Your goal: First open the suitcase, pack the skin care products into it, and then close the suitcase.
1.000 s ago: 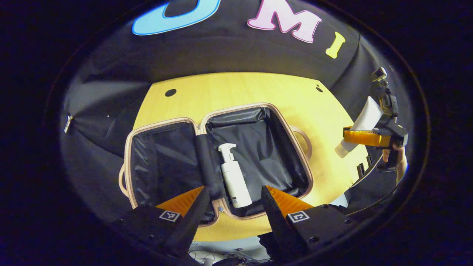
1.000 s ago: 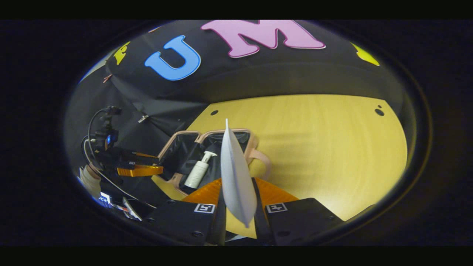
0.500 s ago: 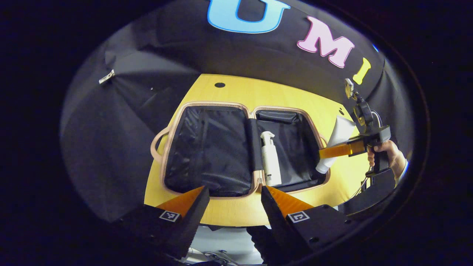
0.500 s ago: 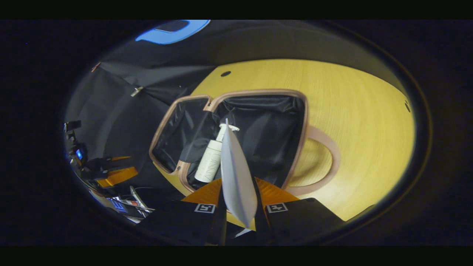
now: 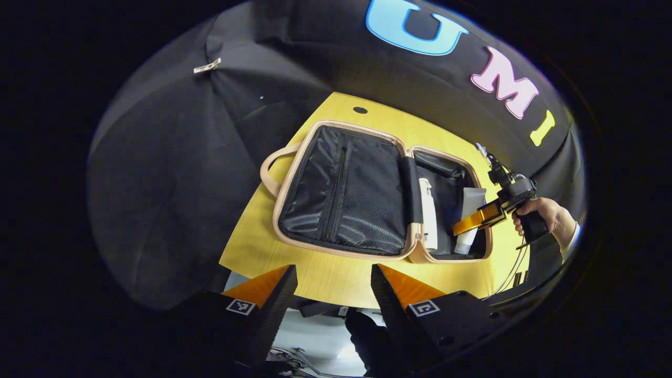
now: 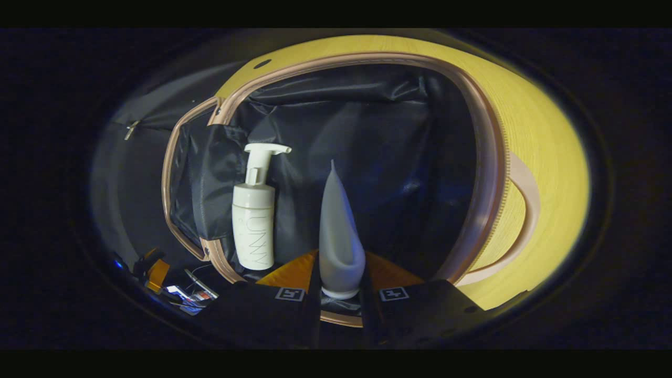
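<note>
Half a second before, the right gripper (image 6: pixel 340 286) had held the tube (image 6: pixel 340 236) above the near rim of the suitcase (image 5: pixel 294 173); now it had gone down into the right-hand half, so that the black lining stood all round the tube in the right gripper view, and its two fingers still pressed the tube between them just above the cap. The left gripper (image 5: pixel 334 283) had drawn back and swung aside from the suitcase, which lay farther off and more to the right in the left gripper view than before; its jaws stood wide apart with nothing between them, off the near edge of the table (image 5: pixel 336 273). The tube lay along the gripper's own line, cap end nearest the fingers and flat crimped end pointing toward the far wall of the suitcase. Just left of it, with a strip of bare lining between, lay the pump bottle (image 6: pixel 254 226), parallel to the tube, its pump head toward the far wall and its side against the centre divider (image 5: pixel 412 189). To the right of the tube the lining was bare as far as the pink rim, and beyond its tip there was free room up to the far wall. The left half of the suitcase, with its mesh pocket (image 5: pixel 346 197), lay flat and open. A hand (image 5: pixel 541 215) held the right gripper at the suitcase's right edge.
</note>
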{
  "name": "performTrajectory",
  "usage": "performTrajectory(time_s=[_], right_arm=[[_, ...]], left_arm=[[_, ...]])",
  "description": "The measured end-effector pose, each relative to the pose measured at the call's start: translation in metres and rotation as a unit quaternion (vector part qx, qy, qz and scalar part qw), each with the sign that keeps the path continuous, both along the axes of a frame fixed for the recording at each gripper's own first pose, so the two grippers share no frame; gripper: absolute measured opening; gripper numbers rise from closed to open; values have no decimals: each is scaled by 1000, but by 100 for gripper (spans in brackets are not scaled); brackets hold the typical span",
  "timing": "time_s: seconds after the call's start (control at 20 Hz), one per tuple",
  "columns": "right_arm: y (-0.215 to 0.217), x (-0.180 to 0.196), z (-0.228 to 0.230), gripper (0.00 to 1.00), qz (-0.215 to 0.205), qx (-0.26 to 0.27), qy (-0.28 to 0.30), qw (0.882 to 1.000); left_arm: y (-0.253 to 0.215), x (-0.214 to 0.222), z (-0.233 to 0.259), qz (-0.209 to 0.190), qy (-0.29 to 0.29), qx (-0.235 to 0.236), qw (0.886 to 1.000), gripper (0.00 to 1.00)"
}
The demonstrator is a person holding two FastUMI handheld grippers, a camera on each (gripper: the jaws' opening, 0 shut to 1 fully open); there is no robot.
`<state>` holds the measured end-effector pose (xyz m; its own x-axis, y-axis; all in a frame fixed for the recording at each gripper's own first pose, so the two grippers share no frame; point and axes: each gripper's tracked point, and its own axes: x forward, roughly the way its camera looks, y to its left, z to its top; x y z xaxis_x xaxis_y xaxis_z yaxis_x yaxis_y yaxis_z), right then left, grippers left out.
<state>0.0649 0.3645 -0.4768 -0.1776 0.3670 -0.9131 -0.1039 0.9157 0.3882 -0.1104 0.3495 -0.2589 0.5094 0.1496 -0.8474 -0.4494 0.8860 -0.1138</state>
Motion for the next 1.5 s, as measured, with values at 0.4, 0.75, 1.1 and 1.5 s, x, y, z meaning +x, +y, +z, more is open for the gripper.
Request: performTrajectory(time_s=[0.4, 0.75, 1.1, 1.5], right_arm=[[12, 0, 34, 79, -10, 40, -24, 999], [-37, -3, 94, 98, -13, 77, -87, 993], [-104, -20, 141, 98, -131, 129, -107, 977], [-197, -36, 116, 98, -262, 70, -110, 956]], left_arm=[[18, -10, -15, 59, -13, -54, 997, 90], [84, 18, -12, 137, -47, -126, 981, 92], [173, 68, -47, 162, 9, -86, 983, 92], [207, 108, -93, 124, 84, -22, 988, 92]])
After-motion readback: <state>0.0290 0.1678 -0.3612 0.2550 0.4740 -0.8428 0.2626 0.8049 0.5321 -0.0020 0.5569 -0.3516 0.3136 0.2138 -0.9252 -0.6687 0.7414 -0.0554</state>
